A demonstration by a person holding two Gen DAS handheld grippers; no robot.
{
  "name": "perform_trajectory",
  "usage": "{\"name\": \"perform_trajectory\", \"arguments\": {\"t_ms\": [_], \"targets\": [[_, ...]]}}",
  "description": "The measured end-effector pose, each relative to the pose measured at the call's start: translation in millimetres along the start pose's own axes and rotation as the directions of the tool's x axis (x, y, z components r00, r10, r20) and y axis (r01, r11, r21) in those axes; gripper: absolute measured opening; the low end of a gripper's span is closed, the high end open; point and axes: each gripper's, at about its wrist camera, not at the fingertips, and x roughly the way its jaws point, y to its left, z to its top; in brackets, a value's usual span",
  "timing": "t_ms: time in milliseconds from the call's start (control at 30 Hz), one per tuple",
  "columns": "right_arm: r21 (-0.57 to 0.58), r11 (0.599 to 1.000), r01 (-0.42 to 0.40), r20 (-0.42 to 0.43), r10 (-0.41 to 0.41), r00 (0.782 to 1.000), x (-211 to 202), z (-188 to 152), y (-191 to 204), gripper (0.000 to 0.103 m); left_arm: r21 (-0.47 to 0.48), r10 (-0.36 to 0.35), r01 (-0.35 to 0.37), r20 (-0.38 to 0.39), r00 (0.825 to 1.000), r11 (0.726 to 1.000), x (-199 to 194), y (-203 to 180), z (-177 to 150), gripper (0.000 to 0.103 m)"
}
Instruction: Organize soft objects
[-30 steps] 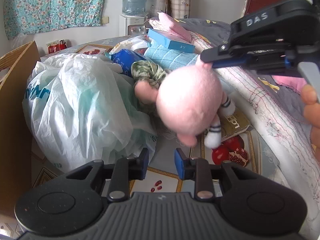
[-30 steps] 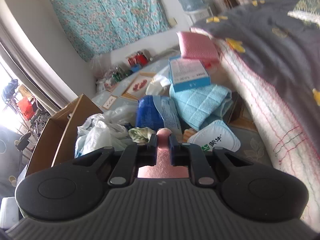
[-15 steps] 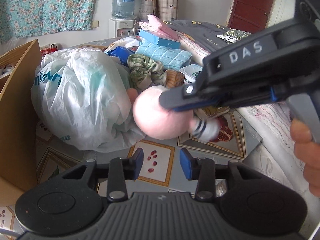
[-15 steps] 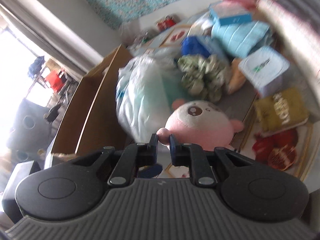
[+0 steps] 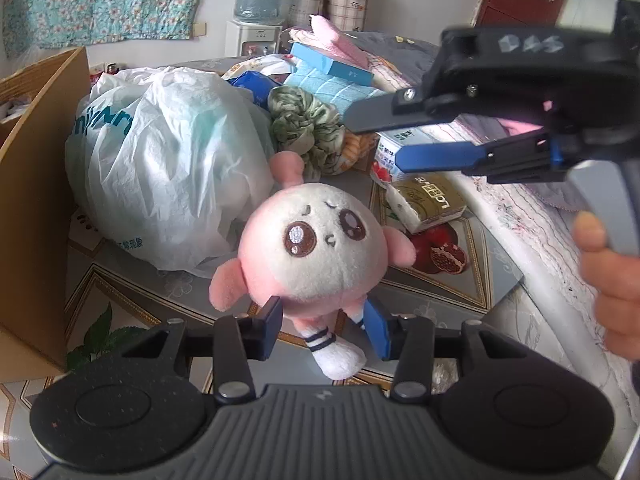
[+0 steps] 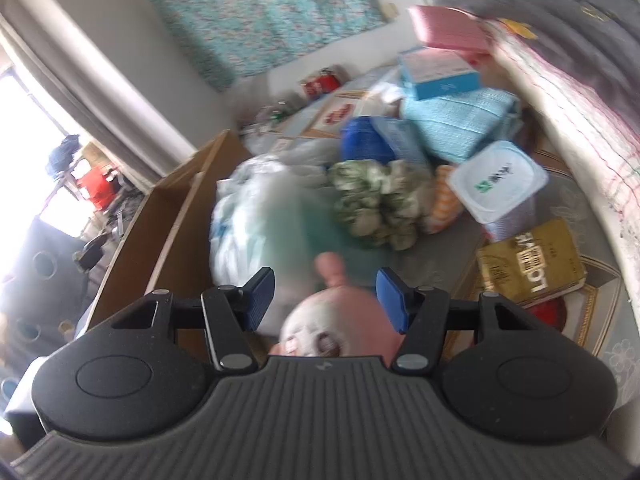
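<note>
While the pink plush toy (image 5: pixel 316 248) sits low in the frame's centre between the opening left gripper (image 5: pixel 325 327) — pads untouching — the right gripper (image 5: pixel 374 142) opens empty at upper right.

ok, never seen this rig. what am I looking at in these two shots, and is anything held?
There is no robot. A person holds a two-finger gripper in each hand, each with a fisheye camera looking along its fingers. One picture is from the left gripper, the other, blurred, from the right gripper. On the patterned table lie a pink plush toy, a white plastic bag and a green cloth, beside a cardboard box. Both jaws are opening. The plush sits between the left fingers, but nothing looks gripped.
</note>
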Motion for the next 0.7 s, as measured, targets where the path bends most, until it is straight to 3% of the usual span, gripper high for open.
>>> {"name": "perform_trajectory", "arguments": {"t_ms": [100, 200, 333, 533, 633, 700], "targets": [[0.067, 0.998, 0.006, -0.04, -0.004, 0.999, 25, 3, -20, 0.056, -0.007, 0.023, -0.023, -0.002, 1.0, 1.0, 2, 1, 2, 0.046], [0.131, 0.991, -0.037, -0.135, 0.054, 0.989, 44, -6, -27, 0.053, -0.015, 0.049, -0.049, 0.002, 0.999, 0.999, 3, 5, 6, 0.046], [0.072, 0.997, -0.021, -0.13, 0.03, 0.991, 41, -6, -20, 0.054, -0.038, 0.023, -0.024, -0.018, 1.0, 0.999, 5, 13, 9, 0.048], [0.059, 0.998, -0.016, -0.127, 0.023, 0.992, 61, 12, -19, 0.051, 0.018, 0.006, -0.005, -0.049, 0.999, 1.0, 10, 7, 5, 0.056], [0.046, 0.999, -0.011, -0.15, 0.018, 0.989, 76, 17, -17, 0.038, 0.021, 0.019, -0.018, -0.048, 0.999, 1.0, 13, 6, 6, 0.056], [0.039, 0.999, -0.009, -0.161, 0.015, 0.987, 80, 17, -16, 0.018, 0.016, 0.029, -0.028, -0.044, 0.999, 0.999, 14, 6, 7, 0.054]]}}
